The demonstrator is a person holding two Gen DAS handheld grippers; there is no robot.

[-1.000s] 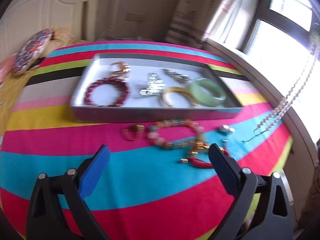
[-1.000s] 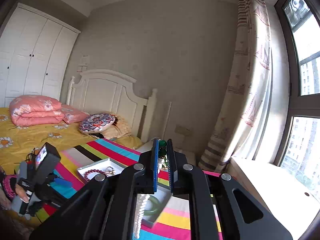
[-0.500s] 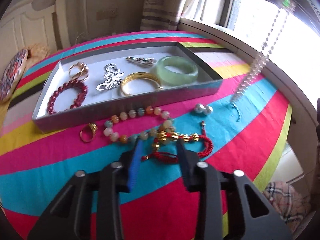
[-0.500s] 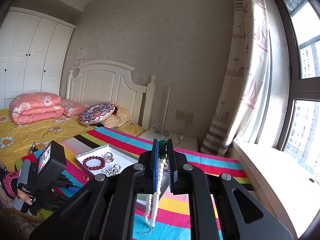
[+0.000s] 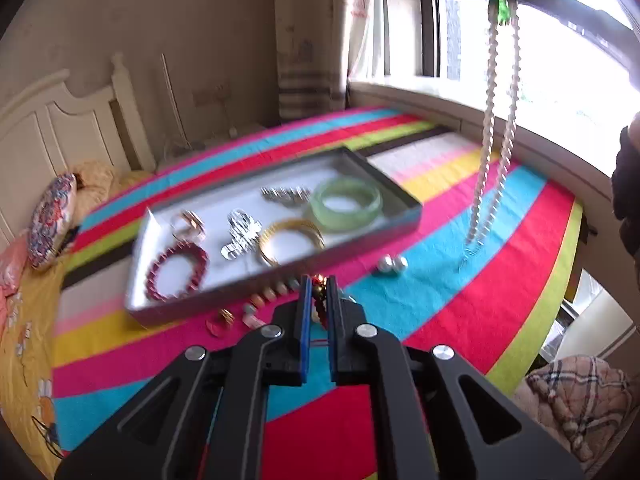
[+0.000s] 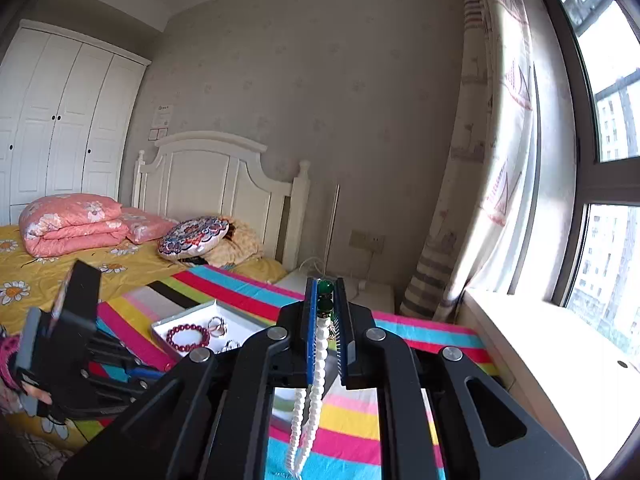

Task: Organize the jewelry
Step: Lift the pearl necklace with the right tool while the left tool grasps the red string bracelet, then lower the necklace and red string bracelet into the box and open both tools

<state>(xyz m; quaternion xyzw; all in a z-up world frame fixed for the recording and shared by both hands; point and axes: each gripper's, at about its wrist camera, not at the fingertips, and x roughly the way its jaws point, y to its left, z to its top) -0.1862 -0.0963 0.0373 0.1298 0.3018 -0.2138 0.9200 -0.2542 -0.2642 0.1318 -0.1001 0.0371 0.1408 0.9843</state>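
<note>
My left gripper is shut on the red cord bracelet with gold beads, held just in front of the grey tray. The tray holds a red bead bracelet, a gold bangle, a green jade bangle, rings and silver pieces. My right gripper is shut on the white pearl necklace by its green beads. The necklace hangs high over the cloth's right side in the left wrist view.
A pastel bead bracelet, a gold ring and two pearl earrings lie on the striped cloth in front of the tray. A bed with pillows is at left, the window sill at right.
My left gripper has closed on the red cord bracelet and lifted it off the cloth. My right gripper has raised the pearl necklace higher, so it hangs free.
</note>
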